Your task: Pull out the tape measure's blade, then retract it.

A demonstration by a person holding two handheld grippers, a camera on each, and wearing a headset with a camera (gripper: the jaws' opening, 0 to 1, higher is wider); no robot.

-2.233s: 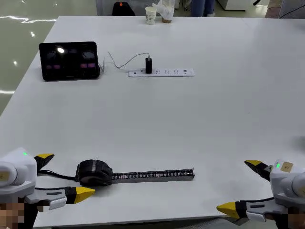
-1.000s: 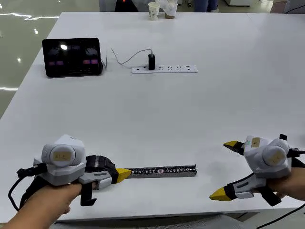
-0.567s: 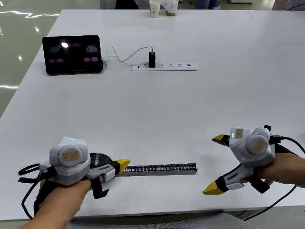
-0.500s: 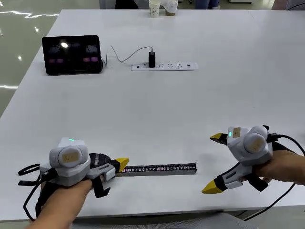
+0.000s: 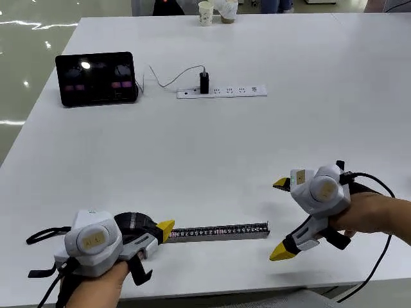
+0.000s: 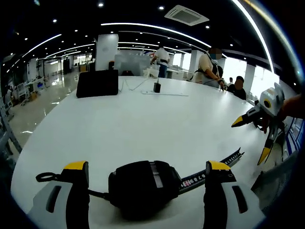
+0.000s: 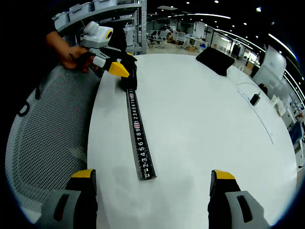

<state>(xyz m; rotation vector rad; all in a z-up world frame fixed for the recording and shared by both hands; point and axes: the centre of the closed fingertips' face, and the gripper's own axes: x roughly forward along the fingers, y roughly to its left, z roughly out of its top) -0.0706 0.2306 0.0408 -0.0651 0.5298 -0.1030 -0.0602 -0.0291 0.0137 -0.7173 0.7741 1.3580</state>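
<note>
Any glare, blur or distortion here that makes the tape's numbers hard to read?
Head view: sharp, evenly lit; glare sits on the floor and the tablet screen, and the blade digits are too small to read. Right gripper view: fisheye bows the table edge, yet the digits read clearly. Left gripper view: ceiling lights bend into arcs; few digits are legible.

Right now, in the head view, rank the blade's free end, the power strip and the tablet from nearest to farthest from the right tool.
From the right tool:
1. blade's free end, just left of it, near edge.
2. power strip, far side, middle.
3. tablet, far side, left.
</note>
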